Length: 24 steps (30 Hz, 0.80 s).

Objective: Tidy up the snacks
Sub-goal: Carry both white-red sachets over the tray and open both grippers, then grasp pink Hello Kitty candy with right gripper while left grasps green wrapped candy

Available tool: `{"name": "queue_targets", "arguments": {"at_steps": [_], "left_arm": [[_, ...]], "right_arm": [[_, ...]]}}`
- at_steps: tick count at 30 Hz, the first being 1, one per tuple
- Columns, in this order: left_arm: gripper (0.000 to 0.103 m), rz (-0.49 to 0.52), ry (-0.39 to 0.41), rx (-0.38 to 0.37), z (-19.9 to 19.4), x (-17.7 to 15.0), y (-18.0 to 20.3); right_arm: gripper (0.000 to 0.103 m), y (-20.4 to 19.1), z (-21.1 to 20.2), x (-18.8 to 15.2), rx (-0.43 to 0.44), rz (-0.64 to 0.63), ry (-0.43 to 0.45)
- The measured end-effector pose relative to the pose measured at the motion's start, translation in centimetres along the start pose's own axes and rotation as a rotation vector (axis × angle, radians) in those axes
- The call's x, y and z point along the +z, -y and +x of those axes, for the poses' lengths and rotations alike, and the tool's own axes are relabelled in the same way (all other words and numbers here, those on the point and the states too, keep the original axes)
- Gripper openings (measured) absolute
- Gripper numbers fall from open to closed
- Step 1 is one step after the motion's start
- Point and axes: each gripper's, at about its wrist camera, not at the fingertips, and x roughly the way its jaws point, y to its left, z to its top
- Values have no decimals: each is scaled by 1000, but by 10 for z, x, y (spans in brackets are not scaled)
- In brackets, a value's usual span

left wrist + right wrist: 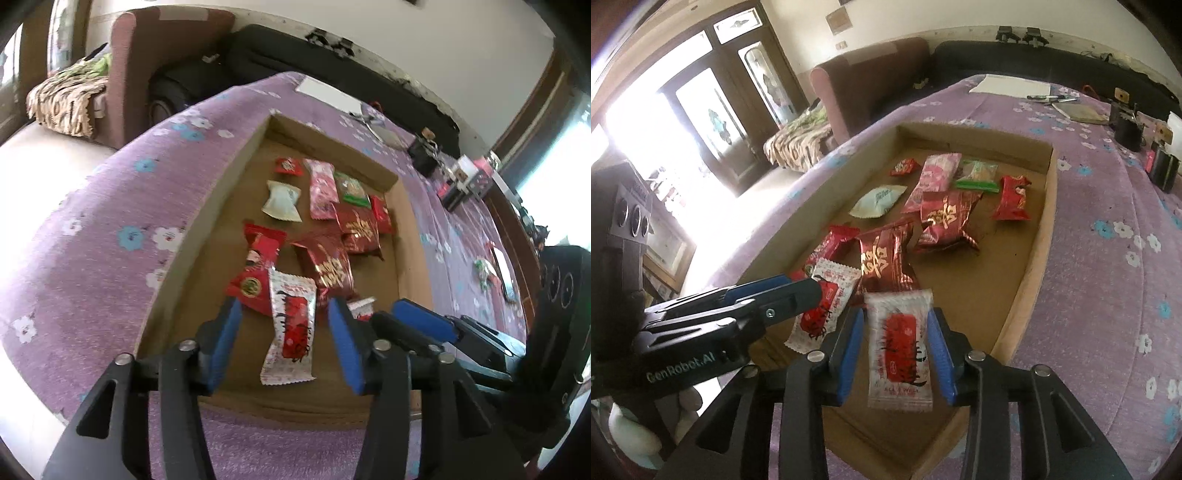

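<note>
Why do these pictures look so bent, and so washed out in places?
Both views use fisheye lenses, so the cardboard tray bows and black corners frame each picture. In the left wrist view daylight bleaches the left edge; in the right wrist view the glass doors glare white, and the white-and-red packet up close looks slightly blurred.

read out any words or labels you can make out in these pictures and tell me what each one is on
"GenRobot.AI": on the black body of the left hand-held gripper, seen in the right wrist view.
Gold characters on the dark red foil packets: too stylised to read.
Print on the white-and-red wrappers and the other snacks: too blurred.
</note>
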Motion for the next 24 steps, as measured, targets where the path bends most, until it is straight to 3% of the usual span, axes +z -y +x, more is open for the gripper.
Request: {"name": "queue_targets", "arguments": {"at_steps": [7,13,18,24], "left_arm": [[49,-3,24,-10,-11,-1,6],[50,45,10,-58,-14,-6,27],[50,139,-6,-120,-15,-16,61],[50,293,-44,-209,-12,-32,111]], "right_arm": [[44,14,-26,-2,11,49,68],[45,46,-53,-12,-28,118,109],[50,95,-76,-21,-106,194,140],[51,190,-121,-35,-255,362,203]]}}
